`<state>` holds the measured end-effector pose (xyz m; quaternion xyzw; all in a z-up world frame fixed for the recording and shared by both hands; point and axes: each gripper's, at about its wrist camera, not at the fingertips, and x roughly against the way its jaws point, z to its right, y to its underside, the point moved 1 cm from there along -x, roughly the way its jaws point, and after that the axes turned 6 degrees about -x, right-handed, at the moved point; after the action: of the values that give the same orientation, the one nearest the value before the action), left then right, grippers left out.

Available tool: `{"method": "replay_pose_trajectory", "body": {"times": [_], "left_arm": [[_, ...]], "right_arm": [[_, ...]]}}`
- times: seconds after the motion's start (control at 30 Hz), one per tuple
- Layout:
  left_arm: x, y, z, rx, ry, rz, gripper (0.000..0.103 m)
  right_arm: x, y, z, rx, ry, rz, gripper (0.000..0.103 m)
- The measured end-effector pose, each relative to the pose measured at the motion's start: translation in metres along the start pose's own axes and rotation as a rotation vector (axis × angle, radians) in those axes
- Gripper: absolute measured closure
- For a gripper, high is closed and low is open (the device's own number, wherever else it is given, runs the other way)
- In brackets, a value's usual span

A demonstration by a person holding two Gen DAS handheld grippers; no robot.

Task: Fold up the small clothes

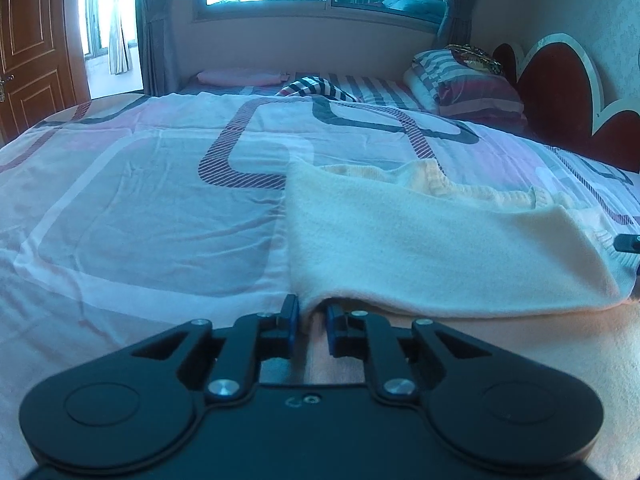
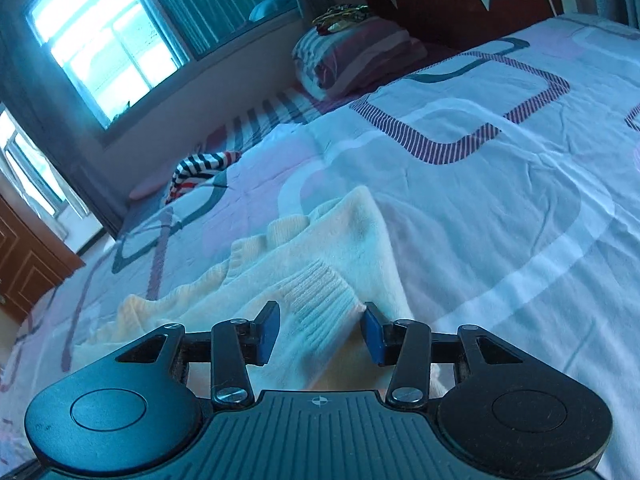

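A cream knitted sweater lies on the patterned bedsheet, with one layer folded over itself. My left gripper is shut on the near left corner of that folded layer; the fabric edge dips down between its blue pads. In the right wrist view the same sweater stretches away from me, and its ribbed cuff lies between the fingers of my right gripper. That gripper is open, its pads standing apart on either side of the cuff. A dark tip of the right gripper shows at the sweater's right edge.
Striped pillows rest against a red and white headboard at the far right. A striped garment and a pink folded item lie at the bed's far side under the window. A wooden door stands far left.
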<state>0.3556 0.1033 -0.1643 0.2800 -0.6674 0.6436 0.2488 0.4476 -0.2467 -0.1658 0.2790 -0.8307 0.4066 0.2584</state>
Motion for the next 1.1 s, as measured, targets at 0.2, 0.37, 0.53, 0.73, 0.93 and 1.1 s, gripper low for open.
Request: {"method": "replay_pose_trajectory", "body": {"times": [0.2, 0.37, 0.53, 0.73, 0.93, 1.1], "left_arm": [[-0.001, 0.0, -0.001, 0.002, -0.008, 0.0, 0.087], [0.001, 0.004, -0.007, 0.047, -0.002, 0.019, 0.087], [0.001, 0.005, -0.008, 0.043, 0.002, 0.021, 0.087], [0.006, 0.002, -0.009, 0.035, 0.012, -0.007, 0.083], [0.026, -0.005, -0.014, 0.045, 0.045, -0.02, 0.047], [0.024, -0.023, -0.019, 0.09, 0.041, 0.026, 0.031]], "right_arm": [[0.005, 0.0, -0.014, 0.091, -0.015, 0.036, 0.099], [0.023, -0.002, 0.003, 0.1, 0.032, 0.089, 0.099], [0.015, 0.016, 0.023, 0.081, 0.054, 0.004, 0.099], [0.029, 0.006, 0.016, 0.113, 0.071, 0.052, 0.099], [0.022, 0.003, 0.015, 0.144, 0.089, 0.038, 0.083], [0.011, 0.002, 0.01, 0.186, 0.084, 0.027, 0.076]]}}
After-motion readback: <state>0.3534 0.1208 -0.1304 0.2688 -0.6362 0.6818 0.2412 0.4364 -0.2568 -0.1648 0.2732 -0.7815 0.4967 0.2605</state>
